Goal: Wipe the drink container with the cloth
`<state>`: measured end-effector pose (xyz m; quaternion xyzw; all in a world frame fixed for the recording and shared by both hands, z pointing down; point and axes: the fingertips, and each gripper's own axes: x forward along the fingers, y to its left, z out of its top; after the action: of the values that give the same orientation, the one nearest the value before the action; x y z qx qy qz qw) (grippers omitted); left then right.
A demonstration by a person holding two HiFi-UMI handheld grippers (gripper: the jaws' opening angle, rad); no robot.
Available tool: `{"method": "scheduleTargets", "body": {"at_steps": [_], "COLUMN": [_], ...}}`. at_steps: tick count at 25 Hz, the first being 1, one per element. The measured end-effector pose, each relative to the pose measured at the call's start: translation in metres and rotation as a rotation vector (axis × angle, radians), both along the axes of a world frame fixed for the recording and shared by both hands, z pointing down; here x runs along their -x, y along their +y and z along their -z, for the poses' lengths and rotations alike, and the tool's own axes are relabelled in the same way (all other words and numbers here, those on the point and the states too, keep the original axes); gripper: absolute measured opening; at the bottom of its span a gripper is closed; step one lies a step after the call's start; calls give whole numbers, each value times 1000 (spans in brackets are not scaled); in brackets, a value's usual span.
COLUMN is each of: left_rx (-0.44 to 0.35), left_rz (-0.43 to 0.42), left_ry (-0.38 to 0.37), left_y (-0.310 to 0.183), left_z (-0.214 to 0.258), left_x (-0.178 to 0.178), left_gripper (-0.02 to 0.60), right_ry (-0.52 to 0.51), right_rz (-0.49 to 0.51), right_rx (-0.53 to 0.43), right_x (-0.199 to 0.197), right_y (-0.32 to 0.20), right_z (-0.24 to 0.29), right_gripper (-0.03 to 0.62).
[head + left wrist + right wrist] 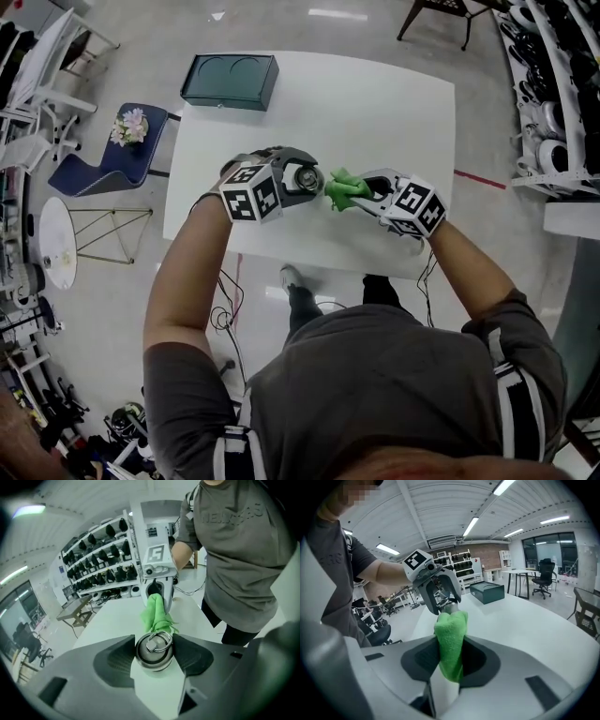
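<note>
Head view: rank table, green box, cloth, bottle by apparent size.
1. Table
2. Box
3. Cloth and bottle: look about alike, and the bottle is partly hidden, so unranked.

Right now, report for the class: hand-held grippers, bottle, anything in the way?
Left hand-held gripper shut on bottle, held above table. Right hand-held gripper shut on green cloth, cloth close against bottle. Green box far back, nothing in the way.
</note>
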<state>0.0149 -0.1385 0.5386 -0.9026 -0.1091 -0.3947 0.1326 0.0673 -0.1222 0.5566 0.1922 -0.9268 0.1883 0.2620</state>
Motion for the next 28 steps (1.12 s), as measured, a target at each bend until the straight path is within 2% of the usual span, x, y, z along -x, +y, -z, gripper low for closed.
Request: {"method": "scheduleTargets", "body": {"at_steps": [6, 9, 12, 15, 18, 25, 28], "left_rx": [31, 110, 185, 275, 411, 775, 900], "left_rz": [22, 46, 101, 251, 436, 951, 1125], "left_ry": [-85, -112, -103, -44, 51, 381, 520], "left_y": [1, 2, -1, -15, -31, -77, -92], "left_z": [-7, -10, -8, -4, -2, 13, 17], "left_x": [-4, -10, -13, -12, -4, 12, 20], "left_gripper": [244, 247, 249, 247, 247, 247, 247], "right_ry": [-6, 1, -1, -7, 6, 89, 147], "right_rz": [-3, -9, -16, -27, -20, -32, -14], "right_rx": [7, 14, 20, 2, -68, -320, -468], "right_x": [0, -2, -3, -5, -4, -6, 5], "right_y": [1, 4, 7, 9, 10, -7, -19], "right_z": [-6, -9, -6, -1, 10, 49, 70], "right_gripper": [92, 92, 92, 92, 92, 92, 92]}}
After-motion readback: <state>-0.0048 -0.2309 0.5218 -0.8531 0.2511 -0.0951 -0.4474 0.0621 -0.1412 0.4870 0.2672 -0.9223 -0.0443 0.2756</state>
